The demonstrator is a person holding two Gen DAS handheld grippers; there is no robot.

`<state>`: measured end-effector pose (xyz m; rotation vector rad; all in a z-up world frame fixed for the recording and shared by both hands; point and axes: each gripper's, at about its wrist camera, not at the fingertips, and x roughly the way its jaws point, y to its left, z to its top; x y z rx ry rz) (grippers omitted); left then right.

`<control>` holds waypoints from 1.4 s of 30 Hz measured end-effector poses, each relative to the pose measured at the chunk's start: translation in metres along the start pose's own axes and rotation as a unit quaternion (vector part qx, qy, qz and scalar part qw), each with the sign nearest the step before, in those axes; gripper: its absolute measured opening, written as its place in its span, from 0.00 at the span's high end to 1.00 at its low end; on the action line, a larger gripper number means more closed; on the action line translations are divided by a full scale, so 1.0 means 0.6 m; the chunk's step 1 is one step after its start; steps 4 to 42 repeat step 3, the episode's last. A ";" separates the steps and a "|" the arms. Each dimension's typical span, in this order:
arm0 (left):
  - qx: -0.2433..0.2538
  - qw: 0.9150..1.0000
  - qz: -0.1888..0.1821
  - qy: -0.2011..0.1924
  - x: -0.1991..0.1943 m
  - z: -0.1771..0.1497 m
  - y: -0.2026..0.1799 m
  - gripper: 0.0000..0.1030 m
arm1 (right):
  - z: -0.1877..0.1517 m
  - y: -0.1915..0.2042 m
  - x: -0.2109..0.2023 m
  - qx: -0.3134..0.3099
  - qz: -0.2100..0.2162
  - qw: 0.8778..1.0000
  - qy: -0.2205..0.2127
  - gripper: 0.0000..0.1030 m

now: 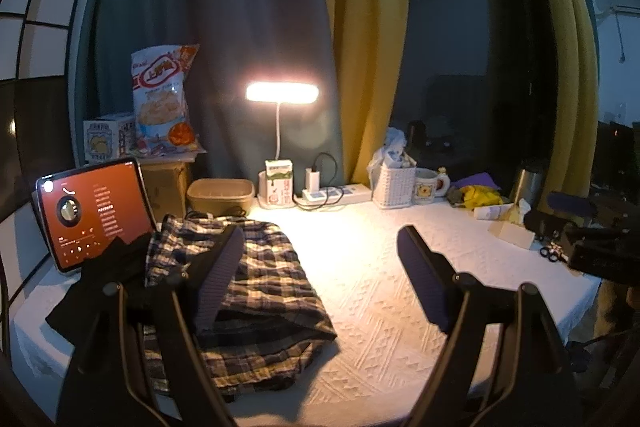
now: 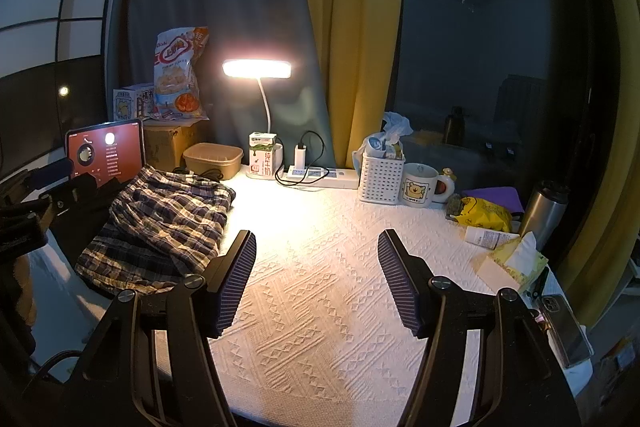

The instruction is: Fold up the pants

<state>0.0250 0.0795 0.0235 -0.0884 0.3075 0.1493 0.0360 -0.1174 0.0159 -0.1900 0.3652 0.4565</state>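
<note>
Hovering both grippers, left and right, jaws apart, empty, beside the rumpled plaid cotton pants; risk pinching the white textured tablecloth too.

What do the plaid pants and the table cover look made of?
Plaid pants: thin woven cloth, probably cotton, matte; the check pattern and puckered, crinkled surface suggest it. Table cover: white cloth with raised geometric patterning, perhaps quilted or jacquard cotton; matte under the lamp.

- pants: navy, cream and yellow plaid
- bench cover: white, woven geometric pattern
- curtains: yellow beside grey-blue
- tablet screen: rust red
</note>
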 end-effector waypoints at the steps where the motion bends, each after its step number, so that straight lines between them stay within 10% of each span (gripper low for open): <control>1: 0.000 1.000 -0.002 -0.003 -0.002 0.001 0.000 0.22 | -0.001 0.000 0.000 0.000 0.000 1.000 0.000 0.35; 42: 0.000 1.000 -0.005 -0.009 -0.007 0.003 0.001 0.22 | 0.000 0.000 0.000 0.000 0.000 1.000 0.000 0.35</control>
